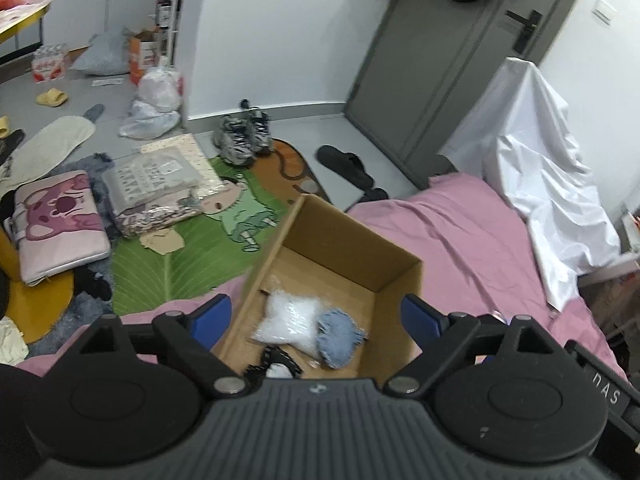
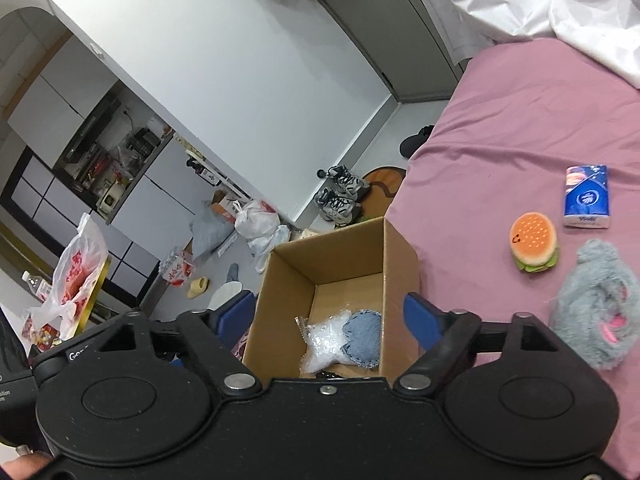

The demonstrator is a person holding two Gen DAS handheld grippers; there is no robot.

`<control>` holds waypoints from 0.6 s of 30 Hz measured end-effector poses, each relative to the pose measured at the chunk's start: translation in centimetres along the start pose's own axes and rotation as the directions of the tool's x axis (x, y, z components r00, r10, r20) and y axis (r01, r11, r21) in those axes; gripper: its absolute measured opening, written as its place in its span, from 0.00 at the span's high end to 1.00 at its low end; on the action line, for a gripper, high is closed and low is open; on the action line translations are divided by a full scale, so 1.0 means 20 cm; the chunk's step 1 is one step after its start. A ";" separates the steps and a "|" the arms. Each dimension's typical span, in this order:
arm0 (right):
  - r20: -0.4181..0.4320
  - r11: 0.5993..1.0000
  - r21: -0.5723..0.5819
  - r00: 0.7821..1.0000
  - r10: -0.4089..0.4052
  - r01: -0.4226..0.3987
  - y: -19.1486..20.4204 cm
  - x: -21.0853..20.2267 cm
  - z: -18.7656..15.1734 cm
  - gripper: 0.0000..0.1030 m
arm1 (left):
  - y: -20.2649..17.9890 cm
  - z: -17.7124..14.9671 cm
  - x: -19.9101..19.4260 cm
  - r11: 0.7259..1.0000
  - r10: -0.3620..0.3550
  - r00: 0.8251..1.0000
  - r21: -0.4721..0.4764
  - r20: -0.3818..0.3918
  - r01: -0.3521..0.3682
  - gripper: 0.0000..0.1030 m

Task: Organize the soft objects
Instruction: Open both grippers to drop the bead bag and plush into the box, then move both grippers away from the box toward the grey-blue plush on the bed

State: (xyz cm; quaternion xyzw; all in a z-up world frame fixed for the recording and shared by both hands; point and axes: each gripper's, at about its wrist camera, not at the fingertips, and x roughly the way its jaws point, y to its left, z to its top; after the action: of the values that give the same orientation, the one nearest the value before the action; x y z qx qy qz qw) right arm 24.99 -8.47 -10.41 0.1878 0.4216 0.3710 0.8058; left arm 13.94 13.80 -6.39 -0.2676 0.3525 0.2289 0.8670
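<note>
Both grippers, left gripper (image 1: 316, 320) and right gripper (image 2: 330, 318), hovering over an open cardboard box (image 2: 402, 256), blue-padded jaws spread wide, nothing between them. Under the box, a pink bedsheet (image 2: 500, 120), with a rumpled white sheet (image 1: 532, 168) heaped at the far end. Beside the box on the pink sheet, a grey fluffy toy (image 2: 596, 304), a burger toy (image 2: 534, 246) and, just beyond it, a blue tissue pack (image 2: 586, 196). Down in the box, a clear plastic bag (image 1: 286, 318) touching a blue frayed cloth (image 1: 338, 338); near these, a small black-and-white item (image 1: 276, 364), too hidden to identify.
</note>
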 end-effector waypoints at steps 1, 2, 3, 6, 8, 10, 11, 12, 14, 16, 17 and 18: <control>-0.001 1.000 -0.004 1.000 -0.001 0.001 0.00 -0.01 0.00 0.16 | -0.01 0.00 -0.01 1.000 0.000 1.000 0.005 0.004 0.000 0.12; -0.001 1.000 -0.010 1.000 -0.003 0.003 0.00 -0.02 0.01 0.13 | -0.02 -0.01 -0.03 1.000 0.005 1.000 0.013 0.013 -0.006 0.12; 0.000 1.000 -0.015 1.000 -0.004 0.004 0.01 -0.03 0.01 0.12 | -0.03 -0.01 -0.04 1.000 0.011 1.000 0.020 0.023 -0.011 0.11; 0.005 1.000 -0.024 1.000 -0.008 0.008 -0.01 -0.08 0.02 0.10 | -0.06 -0.02 -0.09 0.999 0.003 0.999 0.034 0.048 -0.005 0.09; 0.005 1.000 -0.029 1.000 -0.005 0.005 -0.02 -0.10 0.03 0.05 | -0.10 -0.03 -0.12 0.998 -0.002 0.998 0.063 0.068 -0.002 0.08; 0.011 0.999 -0.038 1.000 -0.002 0.003 -0.02 -0.13 0.04 0.05 | -0.13 -0.04 -0.14 0.995 0.009 0.997 0.094 0.079 -0.016 0.08; 0.015 0.999 -0.040 1.000 -0.005 0.005 -0.02 -0.14 0.04 0.03 | -0.14 -0.04 -0.15 0.995 0.007 0.997 0.102 0.079 -0.015 0.08; 0.019 0.999 -0.042 1.000 -0.008 0.008 -0.03 -0.15 0.05 0.02 | -0.16 -0.05 -0.16 0.994 0.001 0.997 0.106 0.077 -0.009 0.08; 0.026 0.999 -0.040 1.000 -0.012 0.013 -0.04 -0.17 0.05 0.01 | -0.18 -0.05 -0.18 0.993 -0.002 0.997 0.119 0.072 -0.006 0.08; 0.028 0.999 -0.030 1.000 -0.014 0.015 -0.05 -0.18 0.06 0.01 | -0.21 -0.06 -0.20 0.991 0.003 0.997 0.136 0.075 -0.013 0.08; 0.030 1.000 -0.026 0.999 -0.014 0.015 -0.06 -0.19 0.07 0.00 | -0.22 -0.07 -0.21 0.989 0.006 0.997 0.146 0.080 -0.018 0.08; 0.031 1.000 -0.023 0.999 -0.015 0.016 -0.07 -0.20 0.07 0.00 | -0.23 -0.07 -0.22 0.987 0.012 0.996 0.158 0.087 -0.025 0.08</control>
State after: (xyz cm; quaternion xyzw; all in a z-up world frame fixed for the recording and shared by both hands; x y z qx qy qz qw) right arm 25.27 -12.33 -8.34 0.1809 0.4061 0.3666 0.8173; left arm 13.13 8.50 -2.62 -0.1845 0.3345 0.2195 0.8977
